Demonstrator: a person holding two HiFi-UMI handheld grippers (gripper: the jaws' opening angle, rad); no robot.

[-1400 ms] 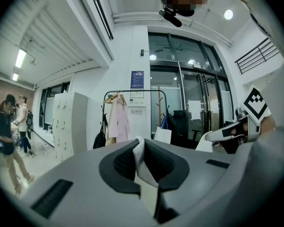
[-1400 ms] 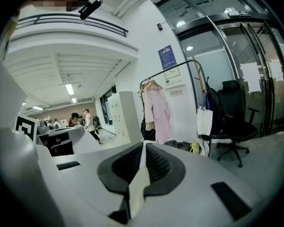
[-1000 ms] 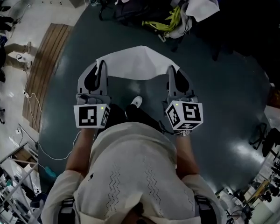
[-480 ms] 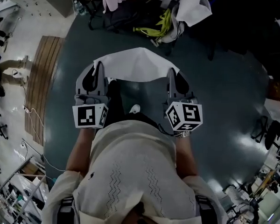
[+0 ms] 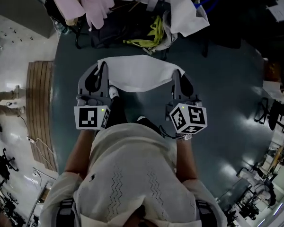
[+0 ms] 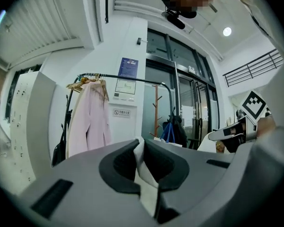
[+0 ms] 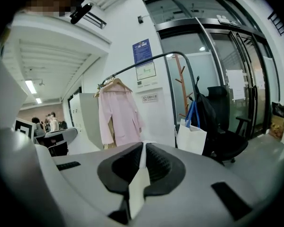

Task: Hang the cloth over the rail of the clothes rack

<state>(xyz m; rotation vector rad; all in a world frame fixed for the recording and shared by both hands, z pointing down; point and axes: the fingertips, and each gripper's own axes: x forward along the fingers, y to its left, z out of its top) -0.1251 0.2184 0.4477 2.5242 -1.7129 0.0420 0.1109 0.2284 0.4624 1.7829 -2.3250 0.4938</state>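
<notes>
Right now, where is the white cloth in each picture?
Head view: cloth in the middle, stretched between left tongs and right tongs.
Left gripper view: cloth pinched at bottom centre.
Right gripper view: cloth pinched at bottom centre.
Shared landmark: the hanging pink garment.

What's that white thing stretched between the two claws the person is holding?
A cloth spans the gap, one end pinched in the left gripper and the other in the right gripper. The head view shows it best.
</notes>
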